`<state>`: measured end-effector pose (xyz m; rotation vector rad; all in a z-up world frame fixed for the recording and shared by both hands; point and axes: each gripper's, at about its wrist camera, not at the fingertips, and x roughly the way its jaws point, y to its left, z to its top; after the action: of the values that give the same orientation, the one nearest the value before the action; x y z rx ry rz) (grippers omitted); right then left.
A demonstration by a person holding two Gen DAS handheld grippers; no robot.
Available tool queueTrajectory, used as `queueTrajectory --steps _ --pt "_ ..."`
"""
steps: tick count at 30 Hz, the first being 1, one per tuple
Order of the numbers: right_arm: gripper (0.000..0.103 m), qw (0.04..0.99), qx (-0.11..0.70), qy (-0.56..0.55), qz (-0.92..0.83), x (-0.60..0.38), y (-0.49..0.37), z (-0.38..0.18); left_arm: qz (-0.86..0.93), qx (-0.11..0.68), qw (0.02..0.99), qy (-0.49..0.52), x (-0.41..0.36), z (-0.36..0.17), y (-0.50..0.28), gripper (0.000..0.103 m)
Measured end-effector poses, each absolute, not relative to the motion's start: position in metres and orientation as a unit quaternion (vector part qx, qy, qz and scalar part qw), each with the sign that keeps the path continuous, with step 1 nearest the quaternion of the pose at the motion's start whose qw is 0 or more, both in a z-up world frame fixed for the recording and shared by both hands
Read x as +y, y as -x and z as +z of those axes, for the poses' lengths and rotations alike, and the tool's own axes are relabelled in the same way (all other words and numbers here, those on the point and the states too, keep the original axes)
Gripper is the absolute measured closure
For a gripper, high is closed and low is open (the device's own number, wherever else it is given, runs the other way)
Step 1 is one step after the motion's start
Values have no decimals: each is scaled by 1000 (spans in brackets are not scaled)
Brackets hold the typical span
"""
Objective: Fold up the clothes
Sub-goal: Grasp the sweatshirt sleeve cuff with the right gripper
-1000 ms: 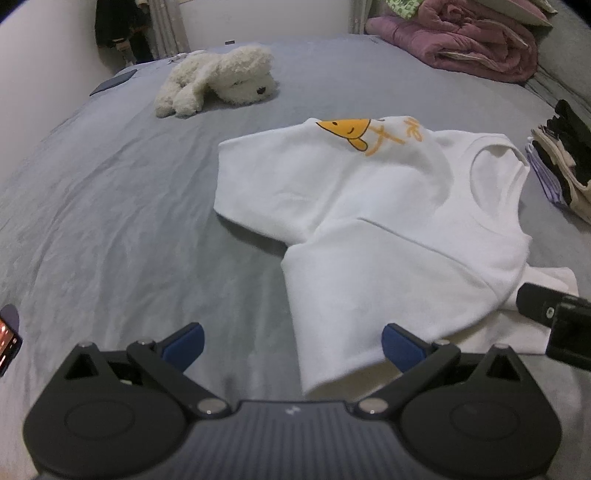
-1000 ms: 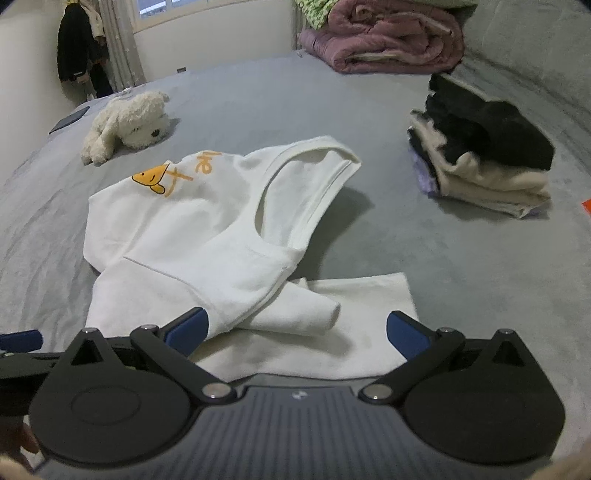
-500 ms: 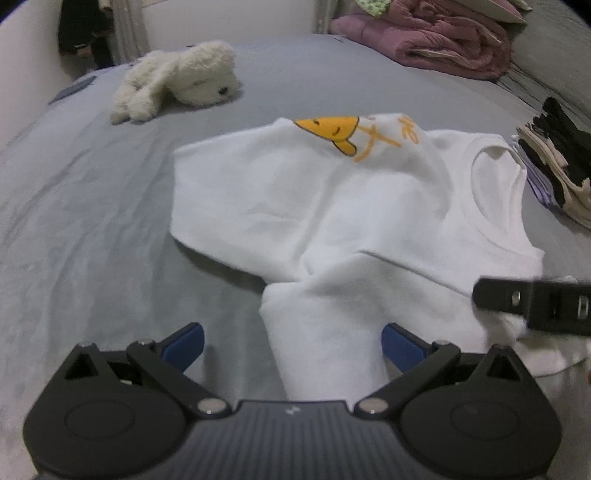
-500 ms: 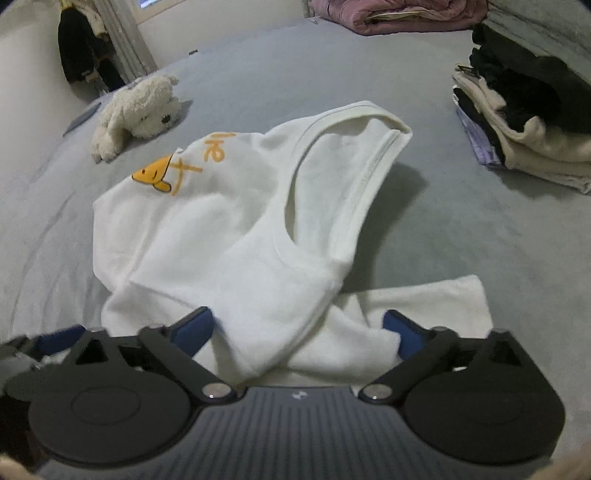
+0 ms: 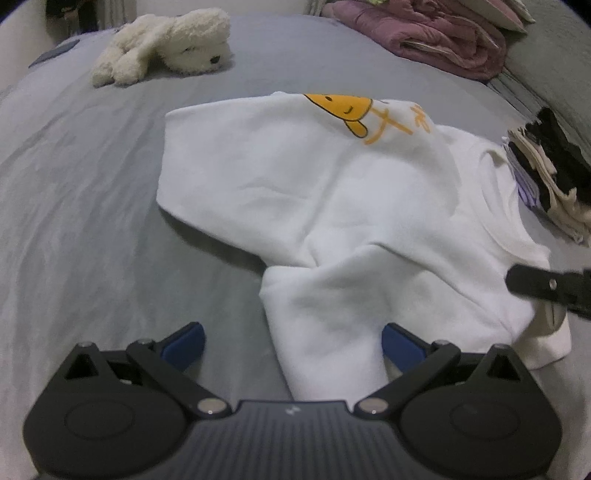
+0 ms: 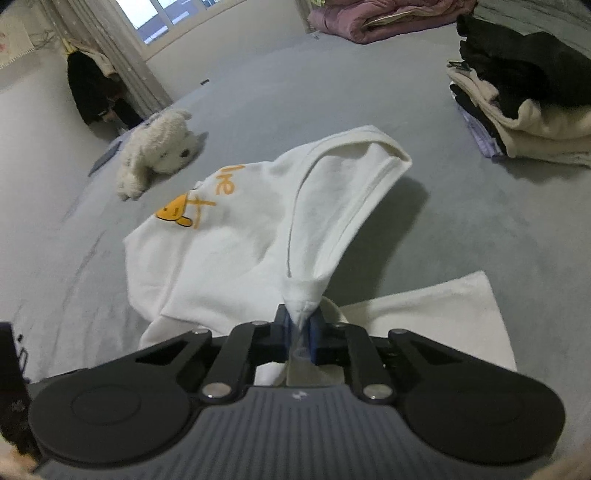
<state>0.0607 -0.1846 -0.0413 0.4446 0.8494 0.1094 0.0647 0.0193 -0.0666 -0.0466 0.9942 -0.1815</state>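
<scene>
A white sweatshirt with an orange cartoon print lies rumpled on the grey bed. One of its sleeves runs toward me between the wide-apart blue pads of my left gripper, which stands open over it. In the right wrist view my right gripper is shut on a pinch of the white sweatshirt near the shoulder beside the collar. The cloth rises from the jaws in a tent. The other sleeve lies flat to the right. The right gripper's black body shows at the right edge of the left wrist view.
A white plush dog lies at the far left of the bed. A stack of folded clothes sits at the right. A pink quilt is piled at the far end. Grey bedsheet spreads to the left.
My right gripper has moved in and shut on the sweatshirt's shoulder, lifting the cloth. My left gripper has moved forward over the sleeve and stays open.
</scene>
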Motion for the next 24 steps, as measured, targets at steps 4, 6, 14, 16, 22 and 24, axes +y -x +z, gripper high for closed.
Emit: queueTrajectory --steps 4,6,14,16,22,24 --pt "92 878 404 -248 69 -197 -52 -35 -81 472 876 58 28 -60 -65 1" --pt "93 877 403 -255 64 -203 -51 -34 -88 465 878 75 32 -56 -64 1" --pt "93 873 397 -281 47 -229 -45 -29 -84 417 895 133 57 -42 -72 1" --pt "93 872 395 -287 42 -236 -43 -28 -82 409 896 152 63 -42 -77 1" --pt "94 866 406 -289 41 -248 -41 -32 -58 410 890 193 76 -37 -113 5" --pt "94 866 408 -286 41 -253 -39 -31 -53 410 891 187 74 -33 -125 5"
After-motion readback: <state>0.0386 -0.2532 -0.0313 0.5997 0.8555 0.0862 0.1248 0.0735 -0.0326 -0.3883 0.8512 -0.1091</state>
